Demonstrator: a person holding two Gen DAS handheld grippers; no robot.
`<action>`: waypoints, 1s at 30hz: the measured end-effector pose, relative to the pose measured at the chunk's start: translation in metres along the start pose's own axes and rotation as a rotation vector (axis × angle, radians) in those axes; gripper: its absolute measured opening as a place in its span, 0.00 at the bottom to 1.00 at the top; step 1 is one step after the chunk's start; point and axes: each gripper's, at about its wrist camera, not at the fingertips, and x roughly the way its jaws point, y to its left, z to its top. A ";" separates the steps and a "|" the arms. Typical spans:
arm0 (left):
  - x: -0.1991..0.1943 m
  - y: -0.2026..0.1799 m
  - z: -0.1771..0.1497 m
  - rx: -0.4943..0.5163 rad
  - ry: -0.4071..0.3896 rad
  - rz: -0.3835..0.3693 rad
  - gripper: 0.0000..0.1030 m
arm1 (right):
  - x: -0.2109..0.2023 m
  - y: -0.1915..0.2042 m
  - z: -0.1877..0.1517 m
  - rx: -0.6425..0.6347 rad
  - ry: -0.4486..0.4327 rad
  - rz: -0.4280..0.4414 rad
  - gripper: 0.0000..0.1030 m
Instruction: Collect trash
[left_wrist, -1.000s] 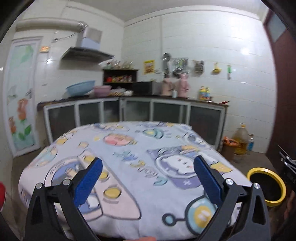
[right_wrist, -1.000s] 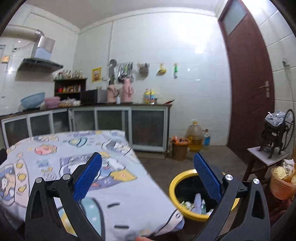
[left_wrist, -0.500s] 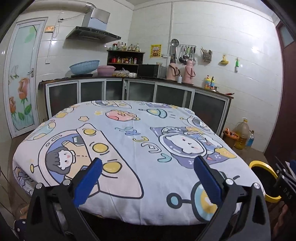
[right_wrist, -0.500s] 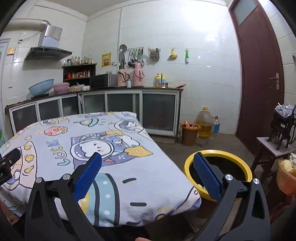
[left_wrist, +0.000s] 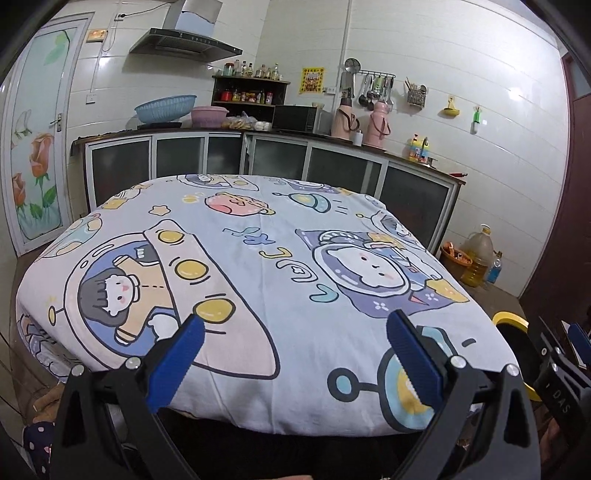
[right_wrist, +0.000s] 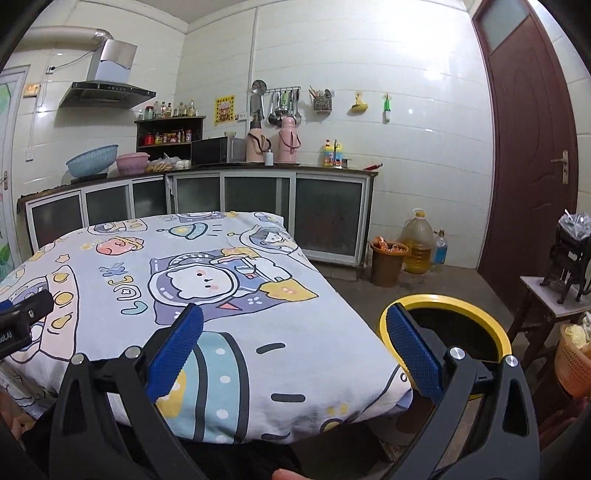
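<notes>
A round table under a cartoon-print cloth (left_wrist: 266, 266) (right_wrist: 207, 295) fills both views, and no loose trash shows on it. My left gripper (left_wrist: 295, 354) hangs open over the table's near edge with nothing between its blue pads. My right gripper (right_wrist: 295, 350) is open too, at the table's near right corner, empty. A yellow-rimmed black bin (right_wrist: 454, 332) (left_wrist: 511, 325) stands on the floor right of the table, just past the right finger. The right gripper's body (left_wrist: 561, 373) shows at the left wrist view's right edge.
Kitchen cabinets (right_wrist: 258, 206) run along the far wall behind the table. A brown bin (right_wrist: 388, 262) and an oil jug (right_wrist: 417, 240) stand by the cabinets. A stool with a hand-crank machine (right_wrist: 561, 291) and an orange basket (right_wrist: 574, 358) stand at right, near the brown door (right_wrist: 528, 155).
Both grippers have pulled back and risen, so more of the tablecloth's near edge shows. The yellow bin's inside and its litter have dropped out of the right wrist view.
</notes>
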 end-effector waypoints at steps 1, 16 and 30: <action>0.000 -0.001 0.000 0.005 -0.002 -0.003 0.92 | 0.002 -0.001 0.000 0.007 0.008 -0.001 0.92; 0.001 -0.008 0.001 0.030 0.012 0.018 0.92 | 0.005 0.004 -0.002 -0.011 0.026 0.028 0.92; -0.006 -0.013 -0.001 0.081 -0.031 -0.003 0.92 | 0.005 0.007 -0.004 -0.021 0.028 0.021 0.92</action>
